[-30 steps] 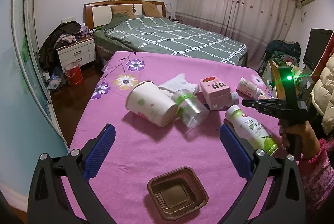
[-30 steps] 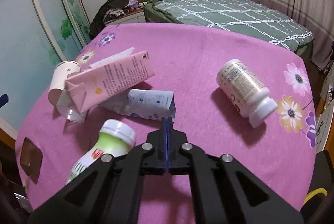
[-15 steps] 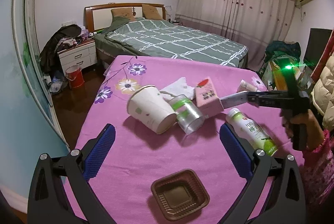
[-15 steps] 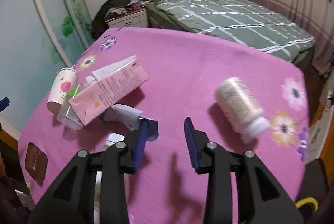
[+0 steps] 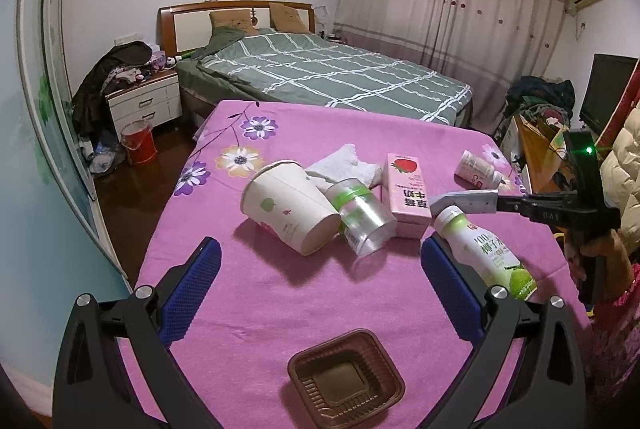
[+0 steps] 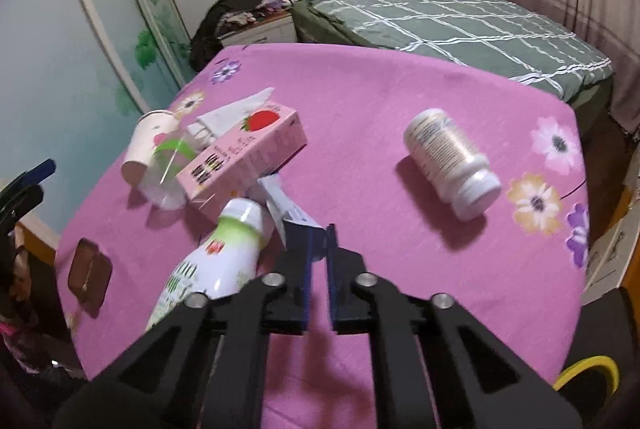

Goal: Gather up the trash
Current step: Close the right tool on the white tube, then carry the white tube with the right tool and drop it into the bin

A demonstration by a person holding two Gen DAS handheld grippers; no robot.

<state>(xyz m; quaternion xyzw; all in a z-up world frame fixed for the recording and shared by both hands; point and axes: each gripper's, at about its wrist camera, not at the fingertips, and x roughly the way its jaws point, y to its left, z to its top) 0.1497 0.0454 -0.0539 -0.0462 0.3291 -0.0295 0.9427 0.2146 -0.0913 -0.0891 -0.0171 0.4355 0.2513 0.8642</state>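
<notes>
Trash lies on the pink flowered tablecloth (image 5: 248,309). In the right wrist view my right gripper (image 6: 319,245) has its jaws closing tight on a silver-blue wrapper (image 6: 280,197). The left wrist view shows this wrapper (image 5: 464,201) lifted off the cloth at the right gripper (image 5: 500,204), above a green-and-white bottle (image 5: 488,253). My left gripper (image 5: 320,249) is open and holds nothing. A tipped paper cup (image 5: 288,205), a clear cup (image 5: 360,217) and a pink milk carton (image 5: 406,193) lie just beyond it. A brown plastic tray (image 5: 346,377) sits below it.
A white pill bottle (image 6: 452,161) lies alone on the right half of the cloth. Crumpled white tissue (image 5: 344,165) sits behind the cups. A green bed (image 5: 328,77) is past the table's far edge. A nightstand and red bucket (image 5: 138,145) stand left of it.
The right gripper opened, then shut on the wrapper and raised it off the cloth. The pink carton shifted beside it. The left gripper stayed where it was.
</notes>
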